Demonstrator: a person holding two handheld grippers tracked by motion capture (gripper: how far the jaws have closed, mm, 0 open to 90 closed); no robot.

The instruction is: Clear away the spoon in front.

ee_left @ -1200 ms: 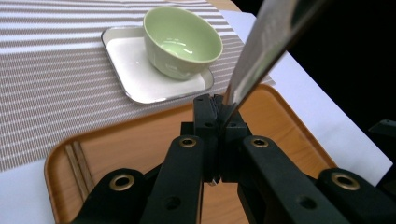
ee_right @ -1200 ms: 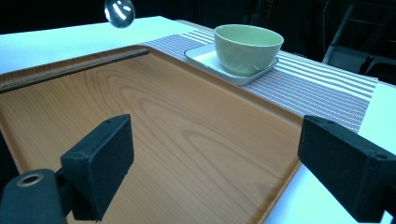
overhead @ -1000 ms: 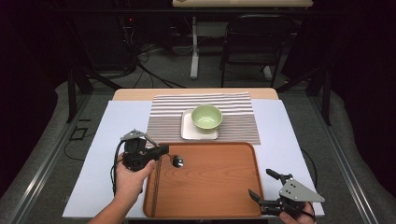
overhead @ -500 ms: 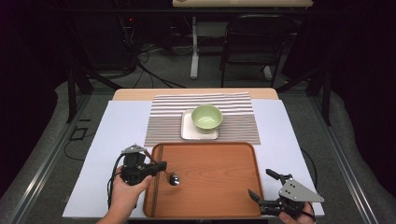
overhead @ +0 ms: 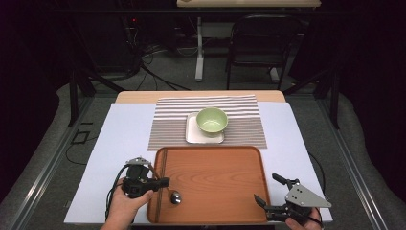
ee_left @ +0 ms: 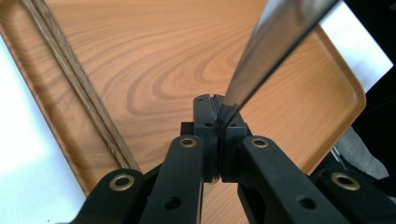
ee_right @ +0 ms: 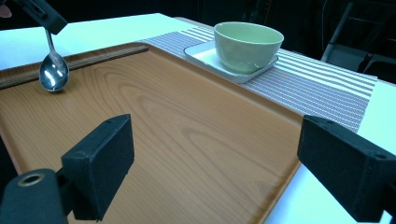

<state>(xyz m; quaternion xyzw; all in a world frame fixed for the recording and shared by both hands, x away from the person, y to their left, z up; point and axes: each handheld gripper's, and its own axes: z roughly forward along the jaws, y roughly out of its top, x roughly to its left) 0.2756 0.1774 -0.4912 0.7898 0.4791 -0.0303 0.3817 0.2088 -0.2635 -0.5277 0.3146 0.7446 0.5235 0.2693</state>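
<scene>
The left tool (overhead: 165,181) pinches a spoon (overhead: 175,197) (bowl down) over the tray (overhead: 215,182); the right tool (overhead: 273,194) is spread.

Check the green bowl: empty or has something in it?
Empty, as far as the pictures show. The green bowl sits upright on the white plate, and the high view shows only bare inner wall; the right gripper view hides its bottom.
</scene>
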